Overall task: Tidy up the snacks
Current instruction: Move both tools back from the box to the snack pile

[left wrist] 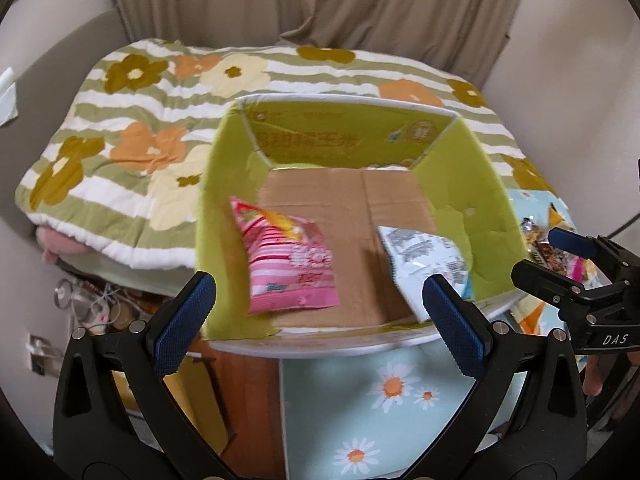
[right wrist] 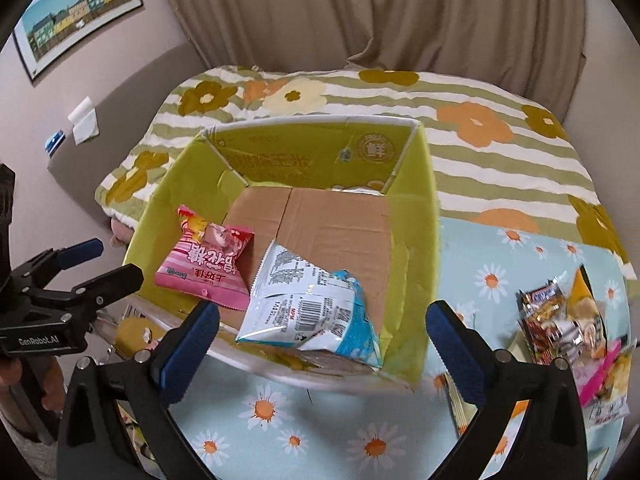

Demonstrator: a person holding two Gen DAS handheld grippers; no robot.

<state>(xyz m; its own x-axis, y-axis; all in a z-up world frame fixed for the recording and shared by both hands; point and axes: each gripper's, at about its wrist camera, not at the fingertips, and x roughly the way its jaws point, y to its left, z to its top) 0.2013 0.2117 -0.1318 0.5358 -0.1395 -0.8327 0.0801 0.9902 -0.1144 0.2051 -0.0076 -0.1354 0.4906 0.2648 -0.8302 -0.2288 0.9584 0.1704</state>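
Note:
A green cardboard box (left wrist: pixel 472 188) (right wrist: pixel 416 216) stands open on the daisy-print cloth. Inside lie a pink striped snack bag (left wrist: pixel 288 264) (right wrist: pixel 208 264) at the left and a white-and-blue snack bag (left wrist: pixel 424 256) (right wrist: pixel 308 304) at the right. My left gripper (left wrist: pixel 320 312) is open and empty, just in front of the box's near rim; it also shows at the left of the right wrist view (right wrist: pixel 108 260). My right gripper (right wrist: pixel 320 336) is open and empty above the box's near right corner; it shows at the right edge of the left wrist view (left wrist: pixel 540 252).
A pile of several loose snack packets (right wrist: pixel 568 320) (left wrist: pixel 556 252) lies on the cloth (right wrist: pixel 360 432) right of the box. A flower-striped quilt (left wrist: pixel 132 128) covers the bed behind. Curtains (right wrist: pixel 360 12) hang at the back. Clutter and cables (left wrist: pixel 96 304) sit low at left.

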